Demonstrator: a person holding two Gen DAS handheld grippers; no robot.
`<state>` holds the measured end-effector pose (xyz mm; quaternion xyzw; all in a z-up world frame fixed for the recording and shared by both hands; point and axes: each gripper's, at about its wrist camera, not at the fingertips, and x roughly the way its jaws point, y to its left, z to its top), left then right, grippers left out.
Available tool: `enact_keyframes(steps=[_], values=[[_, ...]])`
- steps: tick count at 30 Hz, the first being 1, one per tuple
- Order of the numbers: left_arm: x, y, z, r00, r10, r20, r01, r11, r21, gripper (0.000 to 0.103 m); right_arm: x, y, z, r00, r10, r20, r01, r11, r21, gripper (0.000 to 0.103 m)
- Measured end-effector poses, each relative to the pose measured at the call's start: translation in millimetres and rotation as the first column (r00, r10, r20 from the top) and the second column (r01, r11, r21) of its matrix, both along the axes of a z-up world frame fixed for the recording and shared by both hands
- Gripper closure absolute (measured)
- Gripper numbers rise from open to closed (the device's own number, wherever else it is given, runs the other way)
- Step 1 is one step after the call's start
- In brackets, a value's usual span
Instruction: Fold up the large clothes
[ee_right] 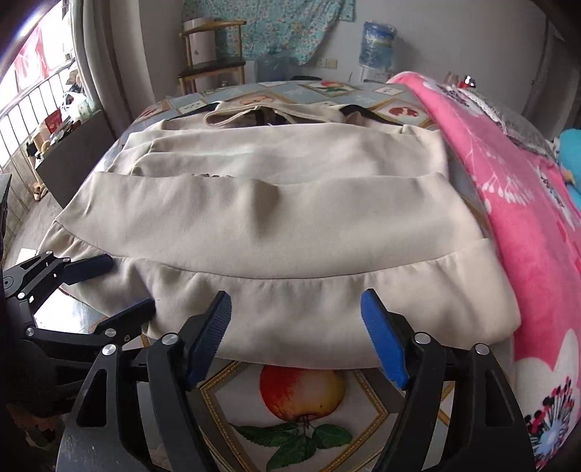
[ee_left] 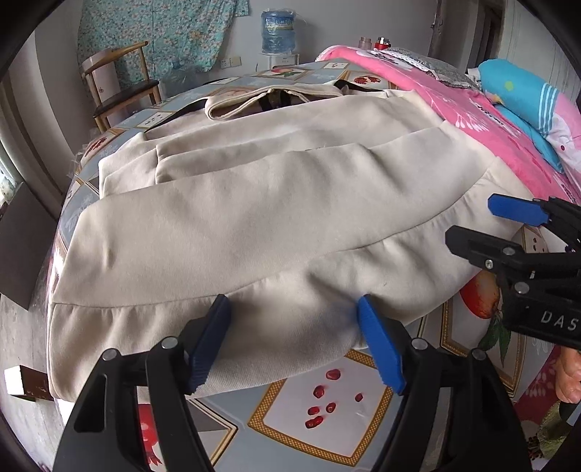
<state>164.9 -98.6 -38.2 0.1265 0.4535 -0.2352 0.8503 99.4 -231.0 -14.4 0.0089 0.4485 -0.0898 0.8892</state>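
Note:
A large beige garment (ee_left: 236,225) lies flat on the bed, sleeves folded across its body, collar at the far end. It also shows in the right wrist view (ee_right: 276,225). My left gripper (ee_left: 294,326) is open, its blue fingers straddling the near hem at the left part. My right gripper (ee_right: 296,323) is open over the near hem further right, above a printed apple. Each gripper also shows in the other's view: the right one (ee_left: 483,225) at the right edge, the left one (ee_right: 116,287) at the left edge, both open.
The bed has a fruit-patterned sheet (ee_left: 326,410). A pink blanket (ee_right: 515,203) lies along the right side, with a blue pillow (ee_left: 519,98) beyond it. A wooden chair (ee_left: 116,83) and a water jug (ee_left: 277,31) stand at the far wall. Floor lies to the left.

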Motion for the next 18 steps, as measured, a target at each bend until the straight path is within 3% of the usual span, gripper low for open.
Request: enact_keyframes(steps=[3, 5, 10, 12, 15, 18], values=[[0, 0, 0, 1.0, 0.01, -0.003, -0.01, 1.0, -0.005, 0.032, 2, -14, -19, 0.998, -0.048, -0.045, 0.047, 0.998, -0.03, 0.023], [1, 1, 0, 1.0, 0.02, -0.009, -0.02, 1.0, -0.014, 0.031, 0, -24, -31, 0.998, -0.046, -0.032, 0.047, 0.999, 0.027, 0.018], [2, 1, 0, 1.0, 0.026, -0.013, -0.026, 0.999, -0.019, 0.031, 0, -26, -24, 0.998, -0.06, -0.034, 0.063, 0.996, 0.069, 0.018], [2, 2, 0, 0.999, 0.029, -0.014, -0.029, 0.999, -0.021, 0.031, -5, -22, -14, 0.999, -0.048, 0.004, 0.048, 0.995, 0.088, 0.018], [2, 2, 0, 0.999, 0.033, -0.012, -0.034, 0.999, -0.024, 0.031, -11, -14, -2, 0.997, -0.043, 0.065, 0.04, 0.998, 0.039, 0.018], [2, 2, 0, 0.999, 0.038, -0.01, -0.038, 0.999, -0.024, 0.03, -7, -16, -14, 0.997, -0.063, 0.038, 0.062, 0.998, 0.025, 0.018]])
